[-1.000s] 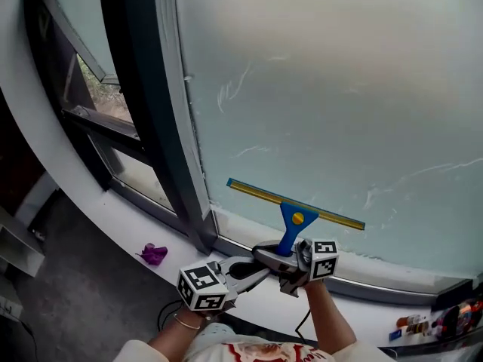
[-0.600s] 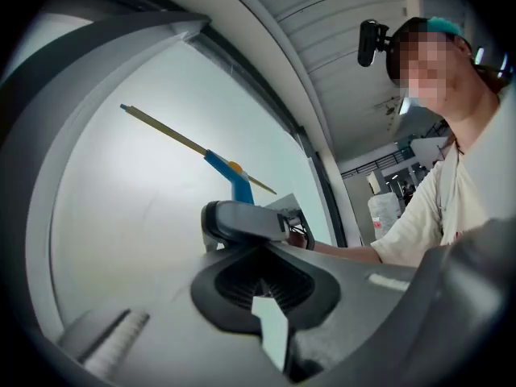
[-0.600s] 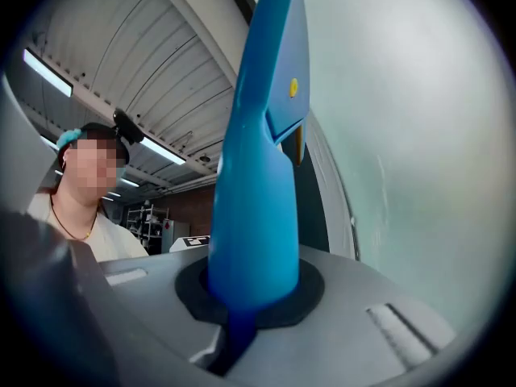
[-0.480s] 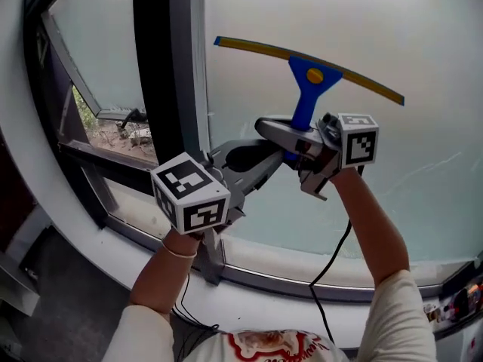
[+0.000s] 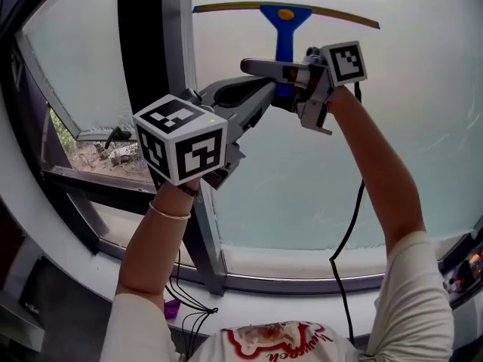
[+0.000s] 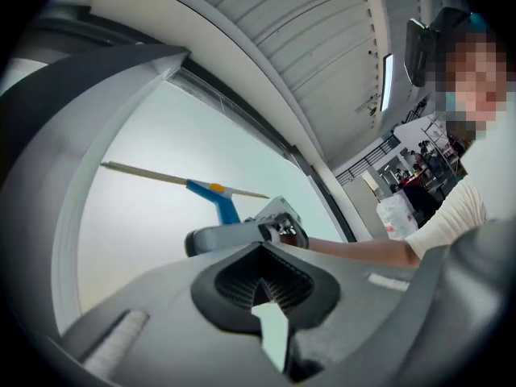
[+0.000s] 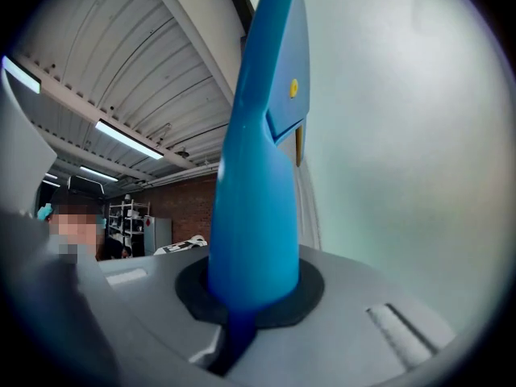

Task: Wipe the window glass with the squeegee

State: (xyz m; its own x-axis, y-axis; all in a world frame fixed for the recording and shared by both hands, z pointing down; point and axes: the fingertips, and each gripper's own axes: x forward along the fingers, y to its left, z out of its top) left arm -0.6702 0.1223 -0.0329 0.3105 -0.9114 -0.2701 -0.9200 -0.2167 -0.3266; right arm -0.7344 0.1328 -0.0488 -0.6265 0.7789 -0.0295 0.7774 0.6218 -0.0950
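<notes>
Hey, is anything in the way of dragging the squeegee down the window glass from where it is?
Nothing visible sits on the glass below the squeegee. The right gripper is shut on its blue handle. Only the left gripper, shut and empty, hovers beside it, near the window frame.

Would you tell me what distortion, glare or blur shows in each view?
Head view: the wide lens bows the window frame; the glass glows evenly, no glare. Left gripper view: dark round vignette, squeegee sharp. Right gripper view: the squeegee looms large, soft near the jaws.
</notes>
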